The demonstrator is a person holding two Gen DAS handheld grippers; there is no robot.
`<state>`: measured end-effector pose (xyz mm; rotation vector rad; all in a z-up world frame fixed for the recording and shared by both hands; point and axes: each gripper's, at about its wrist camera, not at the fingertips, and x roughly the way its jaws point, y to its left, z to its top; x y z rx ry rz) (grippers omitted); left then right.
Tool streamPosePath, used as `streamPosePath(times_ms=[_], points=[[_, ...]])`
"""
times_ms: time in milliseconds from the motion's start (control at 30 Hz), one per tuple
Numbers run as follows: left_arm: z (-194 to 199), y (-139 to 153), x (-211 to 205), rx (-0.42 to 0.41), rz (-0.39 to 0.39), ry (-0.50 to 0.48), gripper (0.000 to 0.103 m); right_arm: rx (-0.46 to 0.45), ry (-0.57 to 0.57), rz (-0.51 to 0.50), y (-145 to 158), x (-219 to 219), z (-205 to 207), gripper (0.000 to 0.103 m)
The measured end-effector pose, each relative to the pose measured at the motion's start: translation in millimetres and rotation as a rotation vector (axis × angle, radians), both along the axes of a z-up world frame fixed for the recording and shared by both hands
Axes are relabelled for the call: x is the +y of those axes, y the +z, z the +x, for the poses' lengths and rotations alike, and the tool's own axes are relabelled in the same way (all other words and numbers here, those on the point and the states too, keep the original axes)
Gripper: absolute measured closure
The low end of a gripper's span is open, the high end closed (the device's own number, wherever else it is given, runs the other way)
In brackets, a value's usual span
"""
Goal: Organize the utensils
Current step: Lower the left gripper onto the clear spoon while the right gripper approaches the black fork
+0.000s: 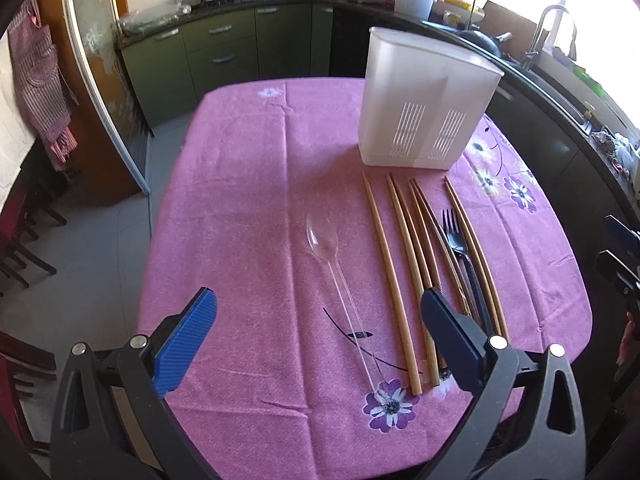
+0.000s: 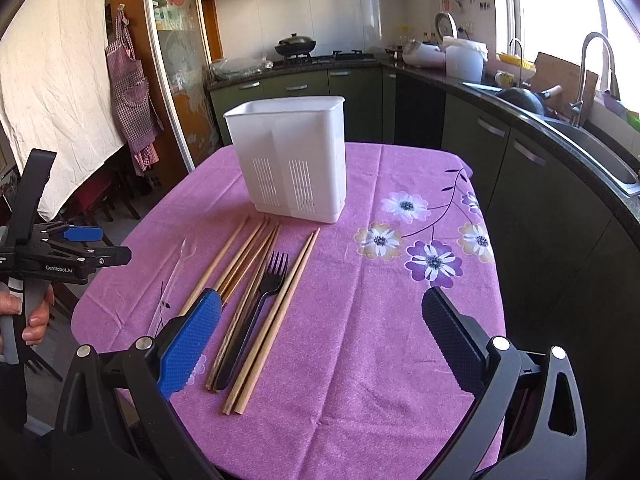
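Note:
A white slotted utensil holder [image 1: 424, 100] [image 2: 294, 160] stands upright toward the far side of the pink-clothed table [image 1: 248, 184] [image 2: 360, 340]. In front of it lie several wooden chopsticks [image 1: 390, 272] [image 2: 276, 312], a black plastic fork [image 1: 460, 248] [image 2: 264, 288] among them, and a clear plastic spoon [image 1: 332, 264] [image 2: 180, 264] to their left. My left gripper [image 1: 318, 328] is open and empty, hovering above the near ends of the spoon and chopsticks; it also shows at the left edge of the right wrist view [image 2: 80, 240]. My right gripper [image 2: 320, 332] is open and empty above the table, right of the chopsticks.
Dark green kitchen cabinets and a black counter [image 2: 520, 112] run along the back and right, with a sink and tap [image 2: 592, 68]. A wok sits on the stove [image 2: 296, 46]. A checked apron [image 2: 128, 92] hangs at the left. Chairs stand left of the table [image 1: 24, 240].

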<state>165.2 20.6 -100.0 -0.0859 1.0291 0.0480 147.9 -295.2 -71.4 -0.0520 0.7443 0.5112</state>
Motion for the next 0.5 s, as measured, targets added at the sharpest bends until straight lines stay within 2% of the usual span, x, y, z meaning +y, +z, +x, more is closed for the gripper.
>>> streamPosePath(times_ms=[67, 133, 167, 200, 233, 333, 367, 433, 500], points=[[16.7, -12.2, -0.1, 0.055, -0.017, 0.011, 0.006, 0.043, 0.003, 0.000, -9.7, 2.1, 13.5, 0.004], [27.7, -21.4, -2.5, 0.090, 0.001, 0.016, 0.007, 0.091, 0.011, 0.016, -17.2, 2.3, 24.5, 0.004], [33.8, -26.2, -4.7, 0.108, 0.008, 0.016, 0.011, 0.112, 0.014, 0.027, -21.2, 0.7, 28.4, 0.004], [38.1, -31.4, -5.0, 0.133, 0.010, 0.025, 0.021, 0.134, 0.007, 0.028, -25.2, 0.6, 33.2, 0.004], [42.0, -35.5, -5.5, 0.159, 0.003, 0.032, 0.026, 0.152, 0.002, 0.024, -28.3, 0.7, 37.3, 0.004], [49.4, -46.4, -6.8, 0.216, -0.017, 0.041, 0.041, 0.164, 0.006, 0.010, -33.3, 4.1, 45.3, 0.013], [51.2, -48.6, -7.7, 0.226, -0.012, 0.047, 0.050, 0.166, 0.008, 0.008, -34.6, 4.7, 48.4, 0.017], [56.3, -52.2, -9.1, 0.242, -0.012, 0.052, 0.053, 0.175, 0.010, 0.002, -36.9, 5.9, 52.5, 0.026], [58.3, -54.5, -12.7, 0.252, -0.008, 0.050, 0.057, 0.178, 0.012, -0.005, -38.1, 7.9, 54.7, 0.029]])
